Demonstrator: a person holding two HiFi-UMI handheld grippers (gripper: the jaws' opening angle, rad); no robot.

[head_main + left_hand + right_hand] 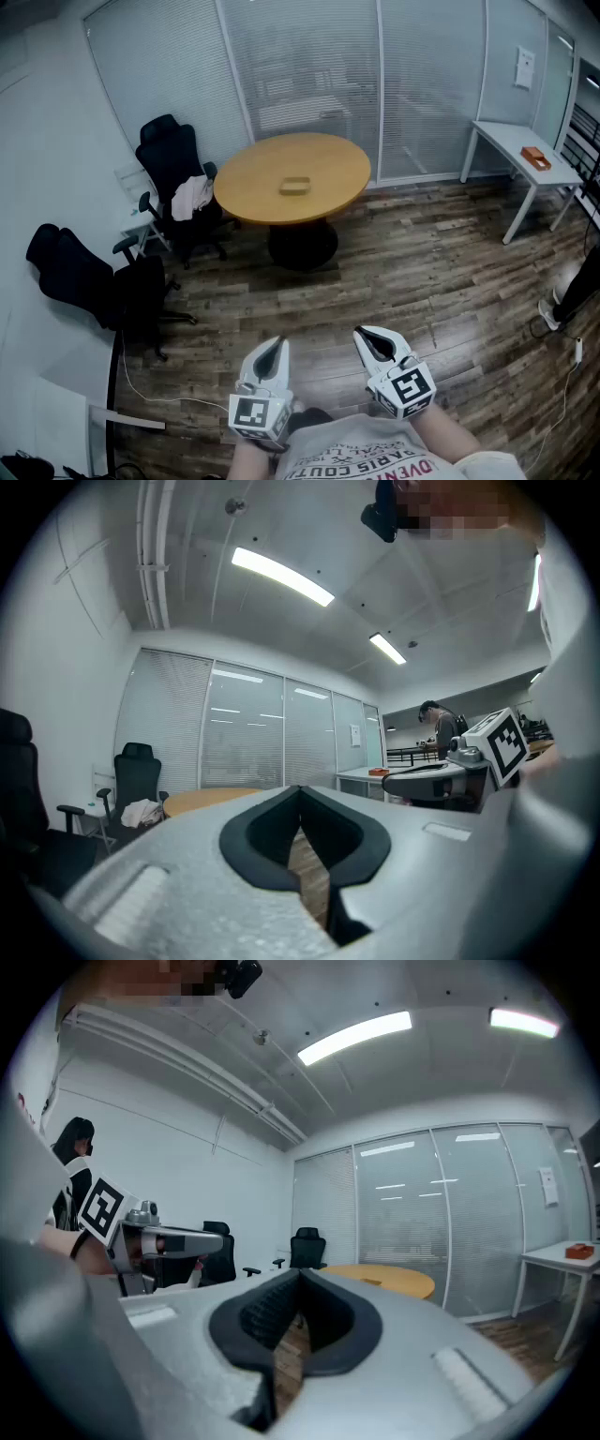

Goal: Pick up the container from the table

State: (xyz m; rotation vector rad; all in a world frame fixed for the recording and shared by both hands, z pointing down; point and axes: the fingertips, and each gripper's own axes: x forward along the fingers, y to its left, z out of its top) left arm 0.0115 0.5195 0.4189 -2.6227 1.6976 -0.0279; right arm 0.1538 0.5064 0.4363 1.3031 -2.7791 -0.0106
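A small tan container (294, 186) lies near the middle of a round wooden table (253, 187) across the room, far from both grippers. My left gripper (273, 349) and right gripper (372, 339) are held close to the body at the bottom of the head view, side by side over the wood floor. Both point level toward the table. The left gripper (300, 789) has its black-lined jaws meeting at the tips with nothing between them. The right gripper (300, 1274) is likewise shut and holds nothing. The table's edge (394, 1279) shows beyond the right jaws.
Black office chairs (173, 159) (80, 277) stand left of the table, one with a white cloth (192, 195) on it. A white desk (520, 150) with an orange object (535, 157) stands at the right wall. Glass partitions with blinds run behind. A cable (141, 389) trails on the floor.
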